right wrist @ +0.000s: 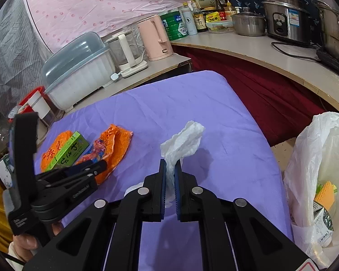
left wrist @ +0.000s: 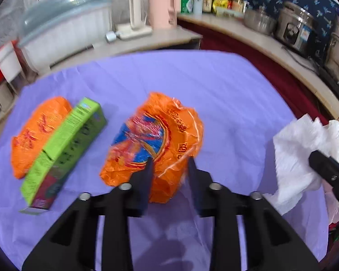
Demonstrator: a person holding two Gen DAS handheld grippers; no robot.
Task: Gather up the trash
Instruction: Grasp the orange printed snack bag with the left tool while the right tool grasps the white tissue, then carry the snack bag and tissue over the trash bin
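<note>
Between the right tongs (right wrist: 170,169) a tissue (right wrist: 183,140) sat pinched, lifted off the surface (right wrist: 214,113). Left tongs (left wrist: 169,164), slightly open, straddled an orange wrapper (left wrist: 160,135) without gripping. Next, I'd guess: tissue into the bag (right wrist: 316,158) to their right.

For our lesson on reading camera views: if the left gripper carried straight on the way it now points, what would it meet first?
Most likely the crumpled orange wrapper, lying on the purple cloth right ahead of the left gripper; its open fingertips already frame it, though depth is unclear.

At upper left you have a dish bin (right wrist: 79,72), beside it a glass kettle (right wrist: 126,52) and a pink kettle (right wrist: 154,37); upper right, a rice cooker (right wrist: 287,20).
</note>
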